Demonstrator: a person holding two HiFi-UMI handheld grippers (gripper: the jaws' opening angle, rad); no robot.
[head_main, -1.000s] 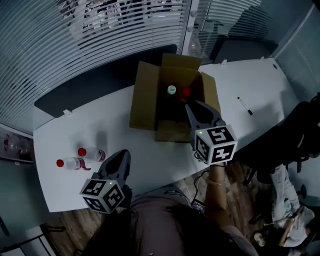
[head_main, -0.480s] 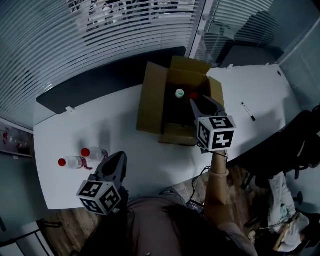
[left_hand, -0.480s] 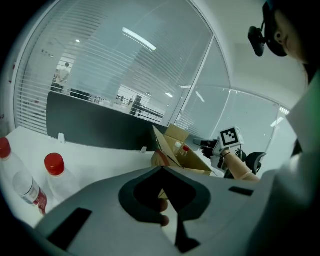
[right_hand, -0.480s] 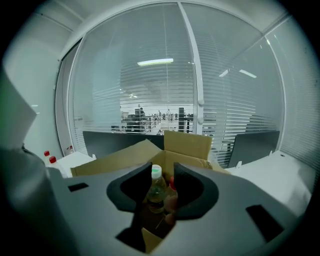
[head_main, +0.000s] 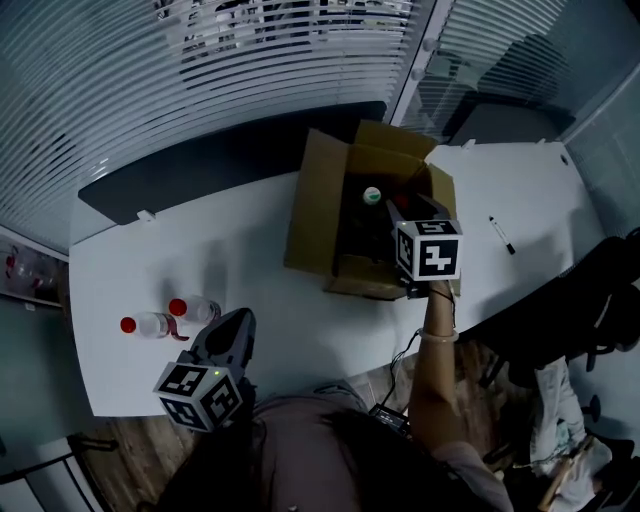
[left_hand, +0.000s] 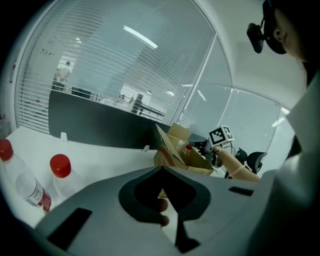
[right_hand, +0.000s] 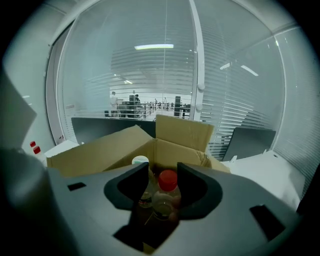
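The right gripper (head_main: 393, 208) is held over the open box (head_main: 312, 215), at about 1 o'clock on the table (head_main: 250, 260). Its jaws are spread. In the right gripper view a red-cap bottle (right_hand: 167, 186) is framed between them, upright inside the box and seemingly not pinched. A white-cap bottle (right_hand: 140, 161) stands just beside it, at its 10 o'clock.

The left gripper (head_main: 238, 322) is kept low at 7 o'clock, with its jaws pressed together on nothing. Two bottles (head_main: 165, 318) with red caps are found near it, at 9 o'clock, apparently upright. A pen (head_main: 502, 236) lies well apart at 3 o'clock.

Some risks can be judged. The two bottles in the box are close together, so a closing jaw could strike the white cap and tip either bottle. A grip taken only on the smooth cap could slip. A jaw could also catch the box's raised flap and shift the box. The bottles at 9 o'clock could be knocked over if the left gripper is swung outward.

Red labels are seen on the table bottles and a red patch on the box side, but nothing can be read. Only square marker patterns are shown on the cubes.
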